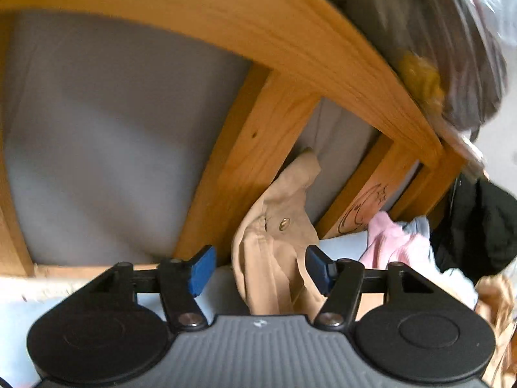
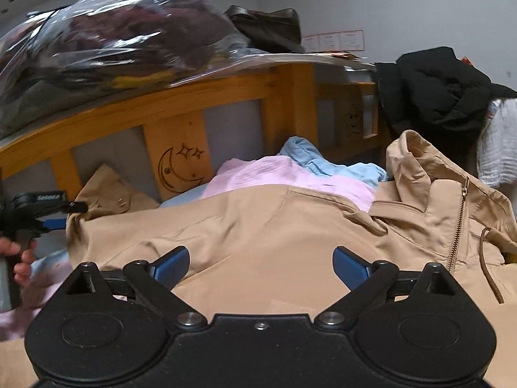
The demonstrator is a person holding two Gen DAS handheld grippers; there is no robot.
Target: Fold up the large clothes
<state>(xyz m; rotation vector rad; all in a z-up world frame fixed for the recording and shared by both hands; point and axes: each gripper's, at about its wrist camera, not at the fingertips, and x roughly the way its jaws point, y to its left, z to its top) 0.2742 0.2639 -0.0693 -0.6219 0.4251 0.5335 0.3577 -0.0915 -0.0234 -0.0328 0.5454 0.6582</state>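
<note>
A tan jacket [image 2: 258,226] with a gold zipper lies spread across the bed in the right wrist view. Its sleeve end with a snap button [image 1: 278,245] stands up between the fingers in the left wrist view. My left gripper [image 1: 260,268] is open, its blue pads on either side of the sleeve, not closed on it. It also shows at the far left of the right wrist view [image 2: 42,213], at the sleeve end. My right gripper [image 2: 260,263] is open and hovers just above the jacket's body.
A wooden bed frame [image 2: 181,119] with a carved moon panel runs behind the jacket. Pink [image 2: 274,174] and light blue [image 2: 323,158] clothes lie beyond it. A clear plastic bag of clothes [image 2: 113,42] sits on the frame's top. A black coat [image 2: 436,87] hangs at the right.
</note>
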